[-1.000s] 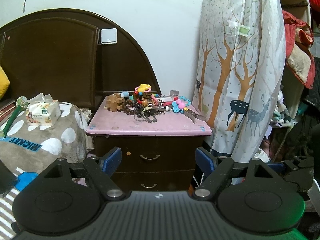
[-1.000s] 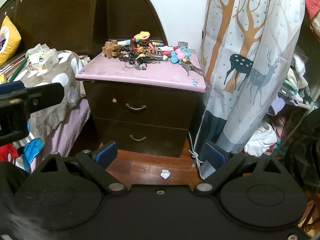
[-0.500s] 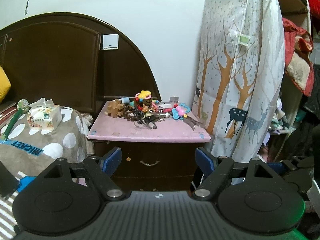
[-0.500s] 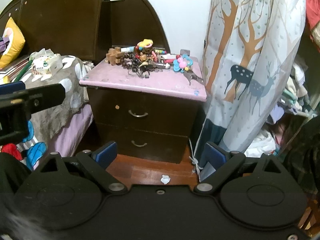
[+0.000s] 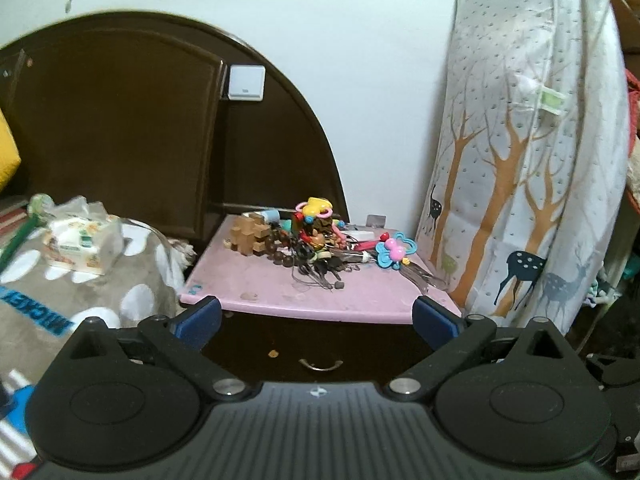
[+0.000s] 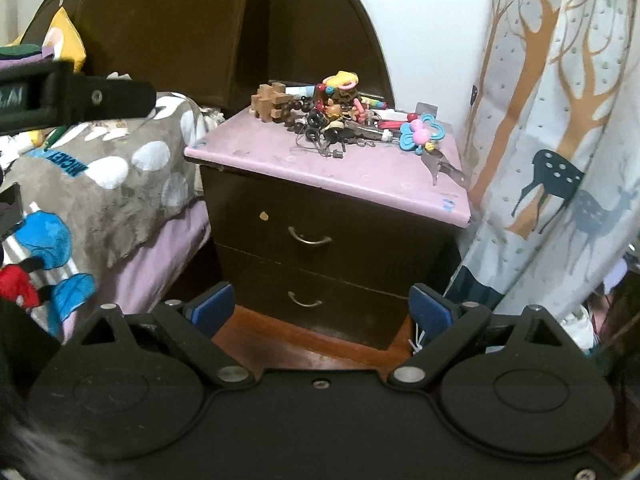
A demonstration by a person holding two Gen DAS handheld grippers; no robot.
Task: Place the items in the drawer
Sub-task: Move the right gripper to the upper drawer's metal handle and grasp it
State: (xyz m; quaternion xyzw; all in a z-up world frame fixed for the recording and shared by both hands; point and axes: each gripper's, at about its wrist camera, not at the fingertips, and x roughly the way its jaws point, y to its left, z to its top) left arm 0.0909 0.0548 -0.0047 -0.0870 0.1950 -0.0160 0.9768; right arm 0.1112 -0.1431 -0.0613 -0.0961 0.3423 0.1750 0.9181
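A dark nightstand with a pink top (image 5: 280, 288) (image 6: 280, 160) holds a pile of small items (image 5: 316, 244) (image 6: 336, 120): a wooden puzzle (image 5: 248, 236) (image 6: 270, 100), dark beads, keys, a yellow toy, a blue and pink flower toy (image 5: 394, 250) (image 6: 422, 134). Its upper drawer (image 6: 310, 236) and lower drawer (image 6: 304, 300) are closed; the upper handle shows in the left wrist view (image 5: 320, 365). My left gripper (image 5: 316, 322) is open and empty, some way in front of the nightstand. My right gripper (image 6: 322, 312) is open and empty, low before the drawers.
A bed with a grey spotted blanket (image 5: 80, 288) (image 6: 120, 168) and a tissue pack (image 5: 82, 246) lies left of the nightstand. A tree and deer print curtain (image 5: 520, 200) (image 6: 560, 140) hangs at its right. Wooden floor (image 6: 304, 344) lies below. The left gripper's body (image 6: 72, 98) shows at left.
Both grippers have moved closer to the nightstand, which looms larger. The left view has tilted up; the lower drawer is now hidden behind its gripper. Both stay open.
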